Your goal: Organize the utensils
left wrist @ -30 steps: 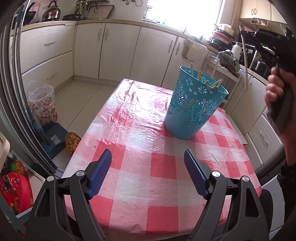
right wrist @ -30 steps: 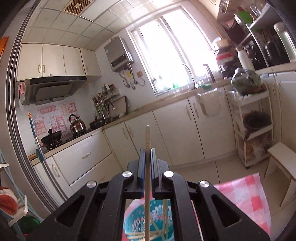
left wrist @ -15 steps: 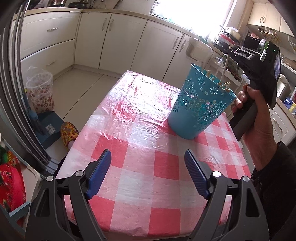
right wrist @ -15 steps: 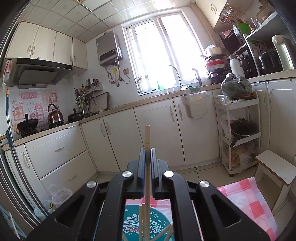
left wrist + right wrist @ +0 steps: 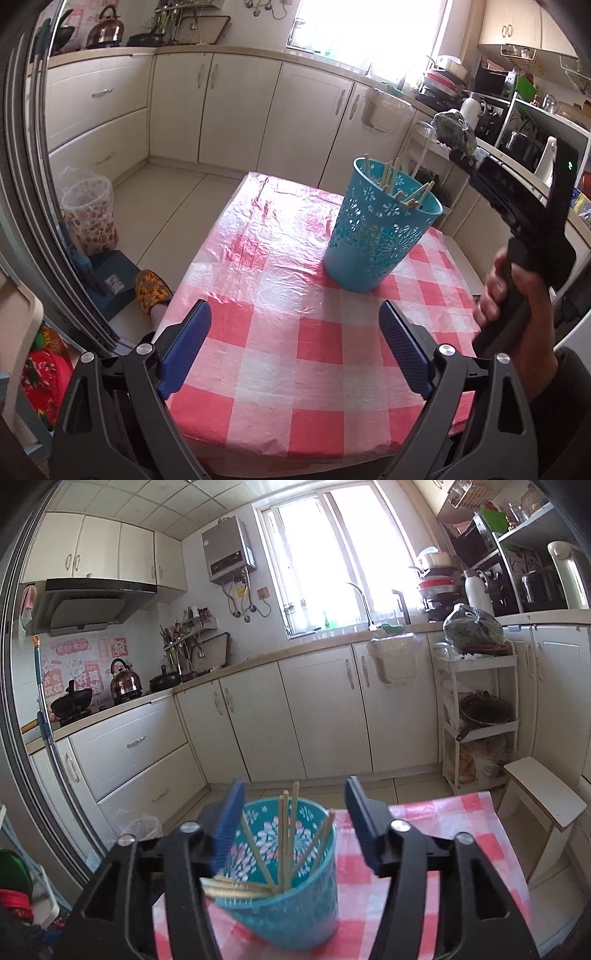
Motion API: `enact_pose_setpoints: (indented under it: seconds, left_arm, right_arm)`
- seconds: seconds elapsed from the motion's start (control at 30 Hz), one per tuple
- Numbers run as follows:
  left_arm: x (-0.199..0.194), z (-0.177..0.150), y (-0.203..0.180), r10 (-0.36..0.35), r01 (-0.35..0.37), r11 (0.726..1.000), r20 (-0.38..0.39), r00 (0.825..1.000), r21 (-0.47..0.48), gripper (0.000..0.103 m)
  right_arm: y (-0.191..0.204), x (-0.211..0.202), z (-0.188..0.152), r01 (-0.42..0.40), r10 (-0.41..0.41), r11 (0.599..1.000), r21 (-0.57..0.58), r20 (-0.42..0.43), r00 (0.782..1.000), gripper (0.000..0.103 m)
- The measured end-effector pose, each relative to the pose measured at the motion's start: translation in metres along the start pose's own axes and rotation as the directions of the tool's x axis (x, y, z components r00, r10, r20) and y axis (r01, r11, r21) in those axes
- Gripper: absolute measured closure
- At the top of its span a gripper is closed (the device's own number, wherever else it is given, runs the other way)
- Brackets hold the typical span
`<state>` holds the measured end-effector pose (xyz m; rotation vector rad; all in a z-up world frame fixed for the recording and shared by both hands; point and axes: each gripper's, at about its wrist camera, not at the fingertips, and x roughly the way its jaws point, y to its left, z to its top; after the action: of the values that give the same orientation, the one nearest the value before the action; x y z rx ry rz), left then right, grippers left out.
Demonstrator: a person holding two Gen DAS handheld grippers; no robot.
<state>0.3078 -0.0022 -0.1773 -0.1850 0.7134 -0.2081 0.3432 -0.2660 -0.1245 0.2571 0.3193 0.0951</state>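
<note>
A turquoise cut-out basket (image 5: pixel 380 232) stands on the red-and-white checked tablecloth (image 5: pixel 295 332) with several wooden chopsticks (image 5: pixel 391 177) leaning inside. From the right wrist the same basket (image 5: pixel 291 897) sits just below my right gripper (image 5: pixel 293 827), whose jaws are opening and apart, no pad touching the chopsticks (image 5: pixel 284 845) that stand loose in the basket. My left gripper (image 5: pixel 295 350) hovers over the near table with jaws opening wide and nothing between them. A hand (image 5: pixel 517 321) carries the right gripper's body at the right of the left wrist view.
White kitchen cabinets (image 5: pixel 314 709) line the far wall under a bright window. A white shelf trolley (image 5: pixel 476 709) and a small wooden stool (image 5: pixel 543 794) stand right of the table. A plastic-lined bin (image 5: pixel 88 210) and a patterned slipper (image 5: pixel 151 288) are on the floor at left.
The right gripper dropped toward the basket and opened; the chopstick it pinched now stands in the basket. The left gripper's jaws spread wider and it rose a little.
</note>
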Motion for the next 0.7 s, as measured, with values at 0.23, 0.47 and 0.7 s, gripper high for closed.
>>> enact_pose_setpoints:
  seconds: [0.23,0.47,0.7]
  left_arm:
    - [-0.056,0.017,-0.041,0.102,-0.105,0.989,0.035,0.994,0.107,0.008]
    - [-0.119,0.018,-0.072,0.153,-0.17,0.973,0.118,0.981,0.157,0.008]
    - [-0.172,0.009,-0.083,0.128,-0.143,0.975,0.097,0.987,0.169,0.008]
  right_arm:
    - [0.0,-0.079,-0.035,0.094,-0.094,0.995,-0.012,-0.261,0.961,0.007]
    - [0.007,-0.138,-0.037,0.14,-0.131,0.99,-0.003,-0.375,0.918,0.007]
    - [0.029,-0.206,-0.014,0.112,-0.095,0.993,0.038,-0.302,0.949,0.007]
